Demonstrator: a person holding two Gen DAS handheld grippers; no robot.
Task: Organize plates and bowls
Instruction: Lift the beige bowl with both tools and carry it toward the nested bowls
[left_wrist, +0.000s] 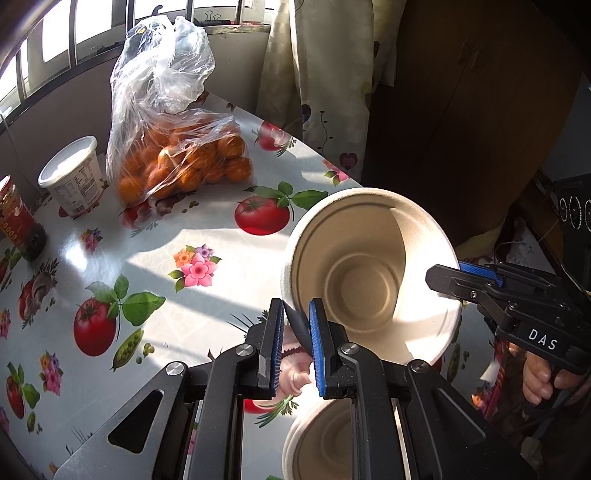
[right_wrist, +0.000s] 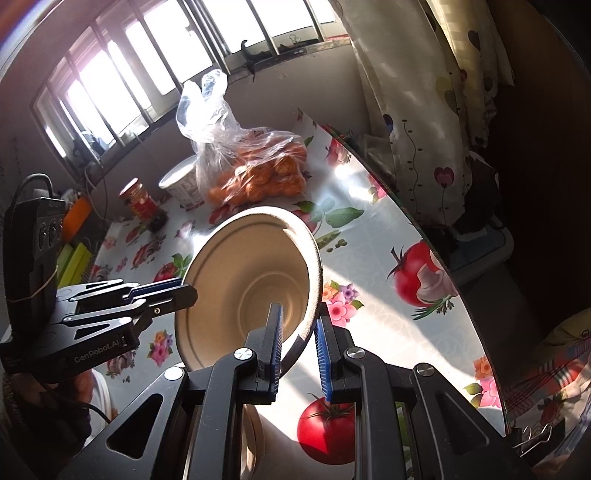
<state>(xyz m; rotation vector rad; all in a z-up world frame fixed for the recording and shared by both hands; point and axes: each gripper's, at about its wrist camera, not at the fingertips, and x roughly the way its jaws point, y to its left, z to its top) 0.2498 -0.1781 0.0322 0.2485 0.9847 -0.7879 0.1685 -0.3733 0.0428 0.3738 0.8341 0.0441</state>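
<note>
A beige paper bowl (left_wrist: 369, 280) (right_wrist: 251, 291) hangs tilted above the tablecloth, its inside facing both cameras. My left gripper (left_wrist: 295, 325) (right_wrist: 186, 290) is shut on its left rim. My right gripper (left_wrist: 443, 277) (right_wrist: 298, 332) is shut on the opposite rim. Below the held bowl, a second beige bowl (left_wrist: 317, 439) (right_wrist: 255, 435) rests on the table, mostly hidden behind the gripper bodies. A hand shows under each gripper handle.
A plastic bag of oranges (left_wrist: 184, 162) (right_wrist: 255, 173), a white tub (left_wrist: 72, 173) and a red jar (left_wrist: 18, 218) stand at the far side of the round table (left_wrist: 147, 258), near the window. A curtain (left_wrist: 325, 74) hangs past the table's edge.
</note>
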